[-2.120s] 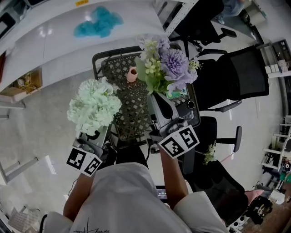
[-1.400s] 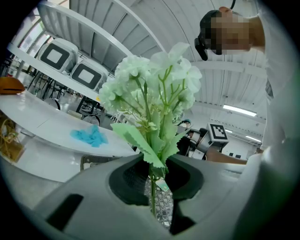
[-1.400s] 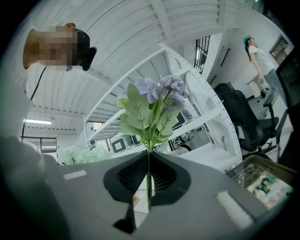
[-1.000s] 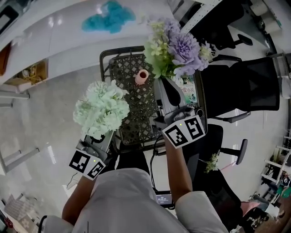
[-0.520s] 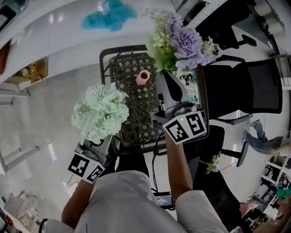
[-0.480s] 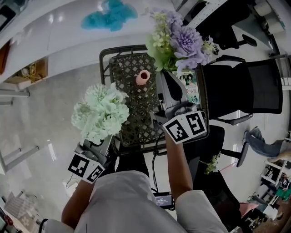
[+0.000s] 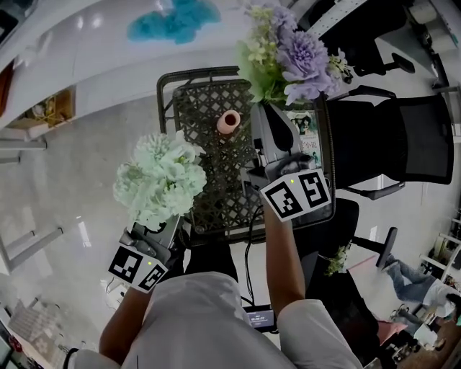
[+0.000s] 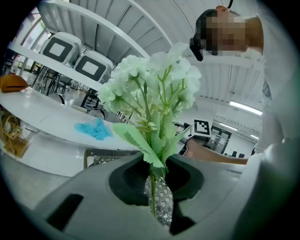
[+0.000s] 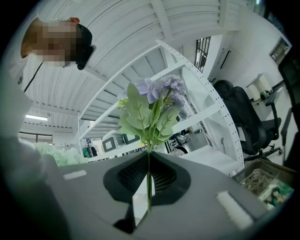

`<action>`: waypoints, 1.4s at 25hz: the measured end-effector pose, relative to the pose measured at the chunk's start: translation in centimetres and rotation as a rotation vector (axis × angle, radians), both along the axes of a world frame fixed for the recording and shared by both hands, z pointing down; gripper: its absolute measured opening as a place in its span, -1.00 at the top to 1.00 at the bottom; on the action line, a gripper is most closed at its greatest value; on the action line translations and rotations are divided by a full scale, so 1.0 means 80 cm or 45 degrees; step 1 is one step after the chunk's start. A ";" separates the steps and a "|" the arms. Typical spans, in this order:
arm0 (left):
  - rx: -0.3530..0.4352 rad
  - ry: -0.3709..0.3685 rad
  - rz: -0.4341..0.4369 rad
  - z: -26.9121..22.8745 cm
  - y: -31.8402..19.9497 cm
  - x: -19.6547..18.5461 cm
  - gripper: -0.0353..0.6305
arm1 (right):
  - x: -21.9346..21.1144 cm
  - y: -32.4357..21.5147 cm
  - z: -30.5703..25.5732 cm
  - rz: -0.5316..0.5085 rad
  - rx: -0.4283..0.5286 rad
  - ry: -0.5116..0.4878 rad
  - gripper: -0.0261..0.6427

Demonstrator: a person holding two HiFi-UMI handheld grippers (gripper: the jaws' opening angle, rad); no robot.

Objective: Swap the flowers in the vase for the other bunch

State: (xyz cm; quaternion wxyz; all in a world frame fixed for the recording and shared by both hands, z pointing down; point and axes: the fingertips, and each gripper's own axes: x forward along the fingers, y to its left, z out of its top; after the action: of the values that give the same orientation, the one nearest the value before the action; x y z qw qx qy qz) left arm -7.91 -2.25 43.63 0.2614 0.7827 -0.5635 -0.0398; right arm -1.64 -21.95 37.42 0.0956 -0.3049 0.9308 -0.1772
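Observation:
A small pink vase (image 7: pixel 229 122) stands empty on the black lattice table (image 7: pixel 209 166). My left gripper (image 7: pixel 163 223) is shut on the stem of the pale green bunch (image 7: pixel 160 179), held upright over the table's left edge, left of the vase. In the left gripper view the green bunch (image 8: pixel 150 93) rises from the left gripper (image 8: pixel 157 190). My right gripper (image 7: pixel 269 109) is shut on the stem of the purple bunch (image 7: pixel 289 49), right of the vase and beyond it. The right gripper view shows the purple bunch (image 9: pixel 152 108) pinched in the right gripper (image 9: pixel 148 190).
A picture booklet (image 7: pixel 307 130) lies on the table's right side under the right gripper. A white counter (image 7: pixel 86 50) with a blue cloth (image 7: pixel 173 18) runs behind the table. Black office chairs (image 7: pixel 389 144) stand to the right.
The right gripper has carried the purple bunch farther from me and slightly right, past the vase. The left gripper and green bunch have hardly moved.

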 end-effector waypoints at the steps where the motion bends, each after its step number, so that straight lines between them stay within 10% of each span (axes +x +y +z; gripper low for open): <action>1: -0.005 0.002 0.000 0.002 -0.001 -0.001 0.69 | -0.001 -0.004 0.003 0.005 -0.004 -0.002 0.87; 35: -0.111 0.032 -0.072 0.052 -0.035 -0.039 0.69 | -0.019 -0.075 0.065 0.068 -0.031 -0.002 0.87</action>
State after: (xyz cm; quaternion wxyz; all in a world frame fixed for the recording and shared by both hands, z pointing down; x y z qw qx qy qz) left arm -11.02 -5.08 47.81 0.3010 0.7537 -0.5833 -0.0326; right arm -3.19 -27.91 42.62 0.0974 -0.3307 0.9200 -0.1863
